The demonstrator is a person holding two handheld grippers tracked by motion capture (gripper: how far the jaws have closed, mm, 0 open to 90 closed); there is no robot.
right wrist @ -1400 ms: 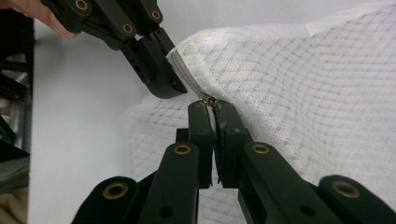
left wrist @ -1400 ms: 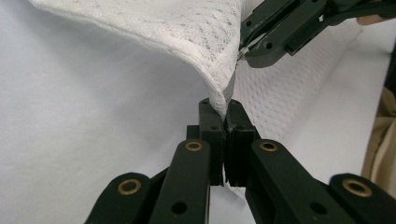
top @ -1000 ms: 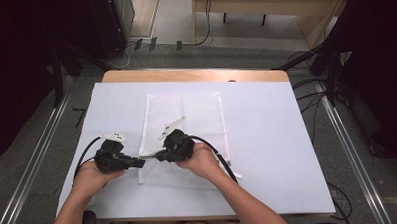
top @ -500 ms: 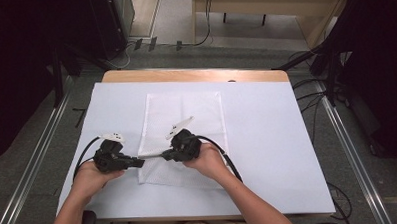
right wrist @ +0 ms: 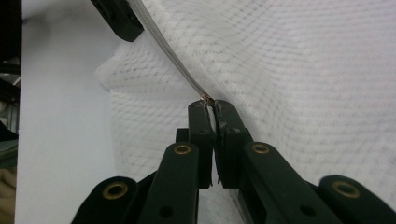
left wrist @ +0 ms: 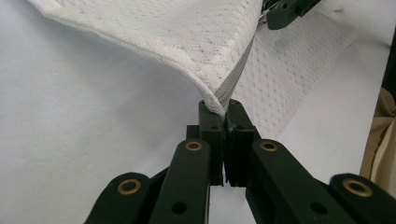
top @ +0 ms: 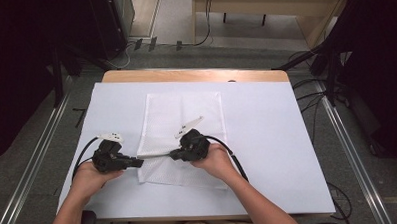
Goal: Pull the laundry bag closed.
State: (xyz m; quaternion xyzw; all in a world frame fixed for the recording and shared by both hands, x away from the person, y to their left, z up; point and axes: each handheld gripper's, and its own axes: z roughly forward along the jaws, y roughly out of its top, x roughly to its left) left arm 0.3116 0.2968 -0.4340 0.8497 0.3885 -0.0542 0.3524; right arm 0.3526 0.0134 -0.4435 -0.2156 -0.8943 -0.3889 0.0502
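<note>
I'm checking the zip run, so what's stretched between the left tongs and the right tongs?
In the high view, a taut zipper strip of the white mesh bag spans from the left tongs to the right tongs.

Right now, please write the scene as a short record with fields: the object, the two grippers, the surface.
object: white mesh bag, lying flat, near edge lifted
left gripper: shut on the bag's corner by the zipper end
right gripper: shut on the zipper pull
zipper: stretched between the two grippers
surface: white table cover
</note>
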